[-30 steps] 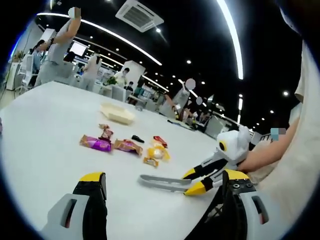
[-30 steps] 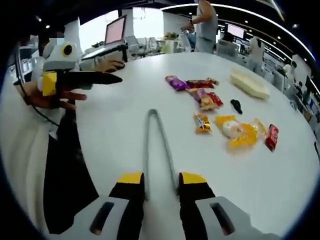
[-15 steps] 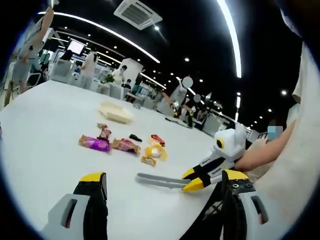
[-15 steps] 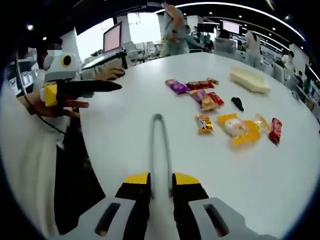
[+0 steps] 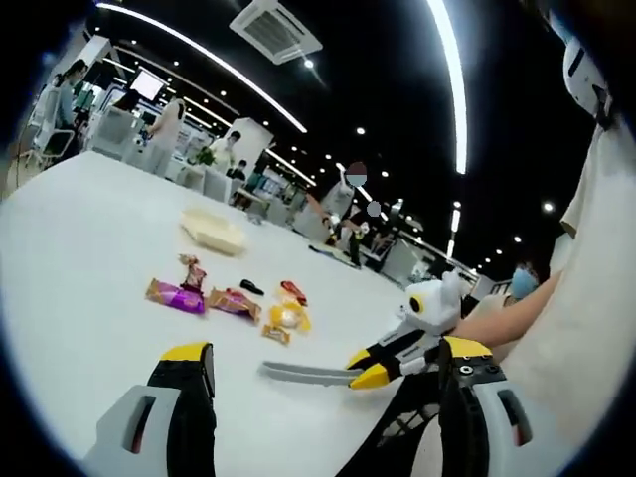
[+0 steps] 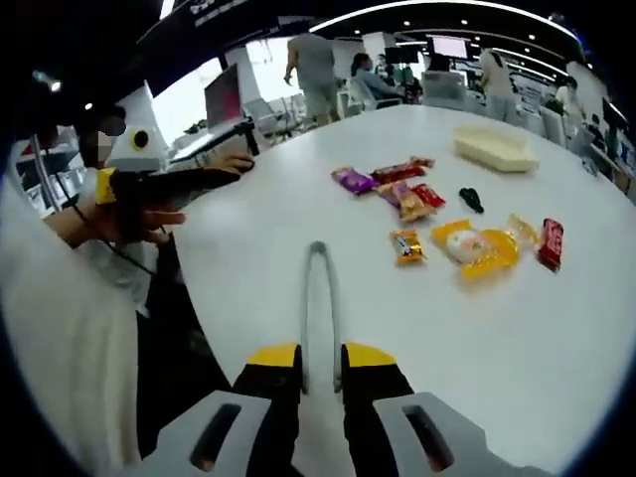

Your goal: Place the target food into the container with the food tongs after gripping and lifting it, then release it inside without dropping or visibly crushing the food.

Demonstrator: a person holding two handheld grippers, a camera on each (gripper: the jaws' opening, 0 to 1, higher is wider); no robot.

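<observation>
My right gripper (image 6: 320,356) is shut on the handle end of the metal food tongs (image 6: 318,288), whose arms point away over the white table (image 6: 248,298). From the left gripper view the same right gripper (image 5: 370,368) holds the tongs (image 5: 298,373) low over the table. My left gripper (image 5: 326,350) stands wide open with nothing between its jaws. Wrapped snacks lie in a cluster: a purple packet (image 6: 353,180), a yellow packet (image 6: 477,246), a small orange one (image 6: 404,244) and a red one (image 6: 550,243). The cream container (image 6: 494,146) sits beyond them.
A small black object (image 6: 471,200) lies between the snacks and the container. My left gripper (image 6: 159,184) is held at the table's near-left edge, beside the person's body. People and desks stand far behind the table. Bare tabletop lies around the tongs.
The right jaws closed in on the tongs' handles, pressing the two arms together. Both views have shifted a little with the hands; the snacks and container stay put.
</observation>
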